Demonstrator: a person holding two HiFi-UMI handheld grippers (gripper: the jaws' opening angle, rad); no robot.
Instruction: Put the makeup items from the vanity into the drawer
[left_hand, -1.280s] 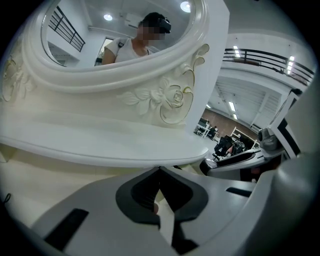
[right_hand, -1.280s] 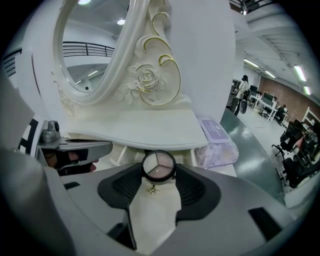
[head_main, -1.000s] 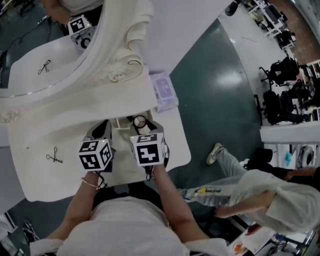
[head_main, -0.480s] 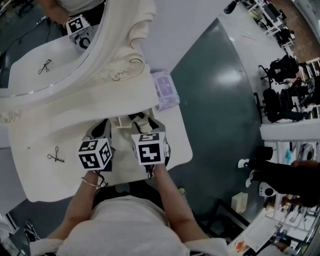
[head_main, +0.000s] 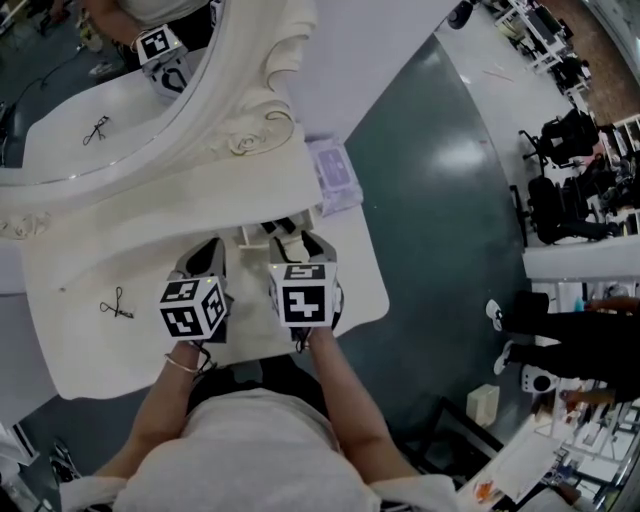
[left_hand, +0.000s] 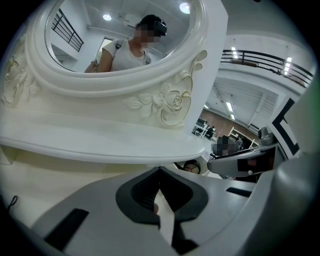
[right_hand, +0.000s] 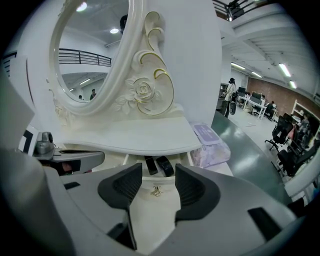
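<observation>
Makeup items (right_hand: 165, 166), two dark pieces, lie in the open drawer (right_hand: 152, 215) at centre frame, beneath the vanity shelf. The right claw (right_hand: 156, 182) stands parted and empty, the drawer's gold knob (right_hand: 156, 190) showing between its jaws. The left claw (left_hand: 160, 172) is closed tip to tip, gripping nothing. An eyelash curler (head_main: 116, 303) lies on the tabletop (head_main: 90, 345), lower left.

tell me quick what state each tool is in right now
left tool: closed, nothing seen between the jaws
right tool: open, empty, with the drawer knob in line beyond its jaws
</observation>
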